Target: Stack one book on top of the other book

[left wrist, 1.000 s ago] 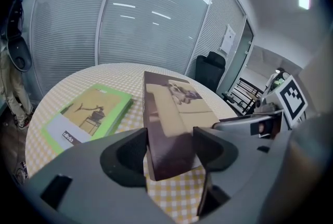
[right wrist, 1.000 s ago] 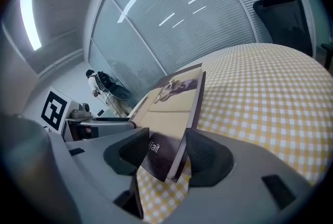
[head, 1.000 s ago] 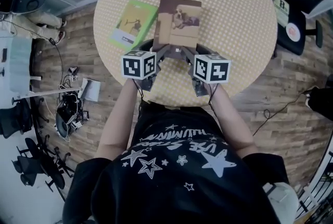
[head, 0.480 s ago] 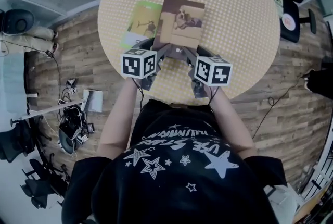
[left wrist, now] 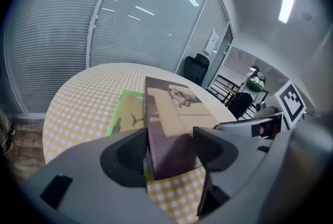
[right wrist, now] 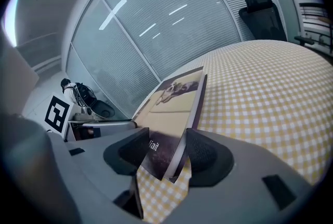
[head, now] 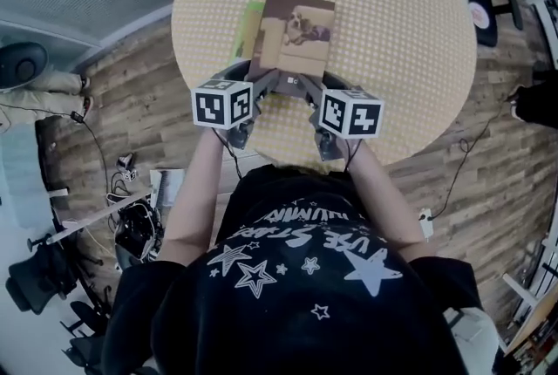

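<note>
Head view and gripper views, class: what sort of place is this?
Probably an office or lab room: tall glass partition walls with horizontal blinds, a black office chair, and a wood-plank floor with loose cables.

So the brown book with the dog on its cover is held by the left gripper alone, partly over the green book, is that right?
Not quite: both grippers hold it. The left gripper is shut on the brown book at its near left corner, and the right gripper is shut on its near right corner, as the right gripper view shows. The rest stands: it lies partly over the green book.
</note>
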`<state>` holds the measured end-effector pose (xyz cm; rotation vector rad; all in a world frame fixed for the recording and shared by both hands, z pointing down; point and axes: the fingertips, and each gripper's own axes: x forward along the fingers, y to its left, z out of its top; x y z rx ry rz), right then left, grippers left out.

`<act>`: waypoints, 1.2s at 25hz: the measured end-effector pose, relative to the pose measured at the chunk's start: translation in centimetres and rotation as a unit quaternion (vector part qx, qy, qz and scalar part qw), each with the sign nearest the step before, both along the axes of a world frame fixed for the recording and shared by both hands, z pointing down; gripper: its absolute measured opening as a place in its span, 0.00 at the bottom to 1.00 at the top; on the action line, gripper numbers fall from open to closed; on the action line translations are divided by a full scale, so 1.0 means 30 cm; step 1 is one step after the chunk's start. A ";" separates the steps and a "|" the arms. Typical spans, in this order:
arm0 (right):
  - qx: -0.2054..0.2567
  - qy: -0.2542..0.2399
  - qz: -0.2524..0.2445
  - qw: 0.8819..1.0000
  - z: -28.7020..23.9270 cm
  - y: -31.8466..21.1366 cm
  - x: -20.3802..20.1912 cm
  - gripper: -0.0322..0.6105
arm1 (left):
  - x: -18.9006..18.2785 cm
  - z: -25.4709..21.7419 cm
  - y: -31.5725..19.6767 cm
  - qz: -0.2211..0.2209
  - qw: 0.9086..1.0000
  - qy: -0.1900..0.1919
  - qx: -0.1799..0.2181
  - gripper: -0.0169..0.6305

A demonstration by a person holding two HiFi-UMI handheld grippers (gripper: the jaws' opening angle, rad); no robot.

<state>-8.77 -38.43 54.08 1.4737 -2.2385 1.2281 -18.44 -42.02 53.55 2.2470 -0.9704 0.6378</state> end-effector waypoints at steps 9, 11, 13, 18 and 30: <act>-0.016 -0.010 0.019 1.000 0.037 -0.040 -0.190 0.41 | -0.177 0.034 -0.063 0.031 0.999 -0.013 -0.003 0.46; -0.025 -0.009 0.023 0.999 0.054 -0.048 -0.212 0.41 | -0.202 0.056 -0.073 0.033 0.999 -0.011 -0.012 0.46; -0.030 -0.008 0.025 0.999 0.063 -0.059 -0.231 0.41 | -0.222 0.068 -0.086 0.035 0.999 -0.009 -0.016 0.46; -0.036 -0.001 0.023 0.999 0.092 -0.080 -0.249 0.41 | -0.236 0.100 -0.104 0.039 0.999 -0.012 -0.023 0.46; -0.031 -0.005 0.018 0.999 0.124 -0.077 -0.239 0.41 | -0.228 0.124 -0.104 0.058 0.998 0.001 -0.013 0.45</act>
